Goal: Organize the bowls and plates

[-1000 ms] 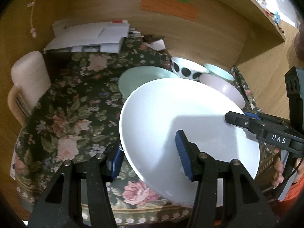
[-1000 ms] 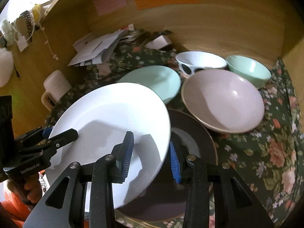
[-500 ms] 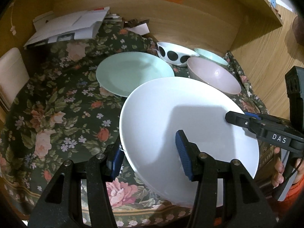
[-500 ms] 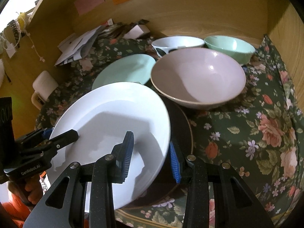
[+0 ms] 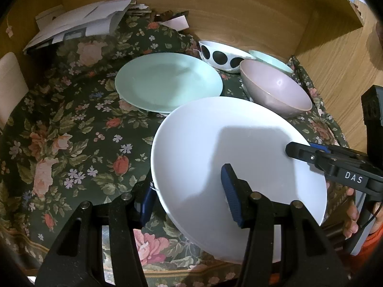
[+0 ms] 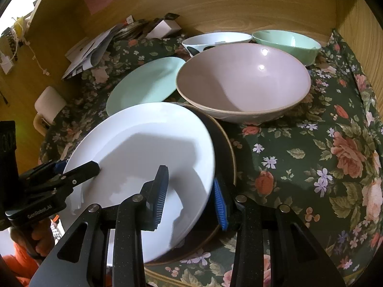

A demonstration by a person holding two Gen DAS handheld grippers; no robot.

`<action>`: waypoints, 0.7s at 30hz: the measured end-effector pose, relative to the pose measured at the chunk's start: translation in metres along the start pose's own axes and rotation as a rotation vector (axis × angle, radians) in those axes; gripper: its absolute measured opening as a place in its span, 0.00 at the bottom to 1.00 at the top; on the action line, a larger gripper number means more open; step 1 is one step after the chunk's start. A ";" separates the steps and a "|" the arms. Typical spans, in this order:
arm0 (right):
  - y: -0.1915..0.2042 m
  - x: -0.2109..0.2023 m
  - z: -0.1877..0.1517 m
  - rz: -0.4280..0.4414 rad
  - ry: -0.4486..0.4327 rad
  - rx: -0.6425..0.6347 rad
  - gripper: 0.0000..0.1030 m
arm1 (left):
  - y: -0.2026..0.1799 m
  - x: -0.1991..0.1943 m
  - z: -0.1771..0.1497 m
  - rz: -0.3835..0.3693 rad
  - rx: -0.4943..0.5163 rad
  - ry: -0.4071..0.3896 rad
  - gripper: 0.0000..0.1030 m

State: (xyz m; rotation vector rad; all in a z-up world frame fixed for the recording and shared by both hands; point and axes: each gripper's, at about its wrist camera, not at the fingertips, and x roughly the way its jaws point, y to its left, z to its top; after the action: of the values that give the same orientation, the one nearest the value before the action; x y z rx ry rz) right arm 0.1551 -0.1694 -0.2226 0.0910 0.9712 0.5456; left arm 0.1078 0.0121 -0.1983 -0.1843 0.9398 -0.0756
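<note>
white plate (image 5: 229, 153): tilted, over brown plate (image 6: 225, 143) near tablecloth (image 5: 59, 129) front edge | left gripper (image 5: 189, 196): clamped on plate's left rim | right gripper (image 6: 191, 191): clamped on its right rim

Surface: dark floral tablecloth (image 5: 71, 143). On it: mint plate (image 5: 167, 81) centre frame; pink bowl (image 6: 241, 81), polka-dot bowl (image 5: 220, 56), mint bowl (image 6: 287, 41) upper right; dark plate (image 6: 225, 148); papers (image 5: 79, 24) upper left.
</note>
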 end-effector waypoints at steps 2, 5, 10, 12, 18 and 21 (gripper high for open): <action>-0.002 0.001 0.000 0.003 0.002 0.004 0.32 | 0.000 0.003 0.000 -0.001 -0.003 0.004 0.51; -0.003 0.002 0.001 0.002 0.000 0.004 0.32 | 0.002 0.006 0.000 -0.007 -0.011 0.010 0.51; -0.003 0.002 0.002 -0.007 -0.001 -0.005 0.32 | 0.003 0.010 0.000 -0.012 -0.015 0.014 0.51; -0.004 0.003 0.003 -0.007 0.002 -0.010 0.32 | 0.003 0.010 0.001 -0.014 -0.016 0.013 0.50; -0.004 -0.003 0.004 -0.048 -0.015 -0.037 0.34 | 0.002 0.010 0.001 -0.005 -0.004 0.010 0.50; -0.003 -0.009 0.004 -0.071 -0.027 -0.065 0.34 | 0.001 0.013 0.002 -0.008 0.000 0.017 0.50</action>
State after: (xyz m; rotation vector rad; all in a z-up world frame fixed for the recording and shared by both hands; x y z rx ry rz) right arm 0.1558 -0.1756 -0.2145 0.0061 0.9260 0.5092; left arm 0.1174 0.0112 -0.2077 -0.1878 0.9559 -0.0846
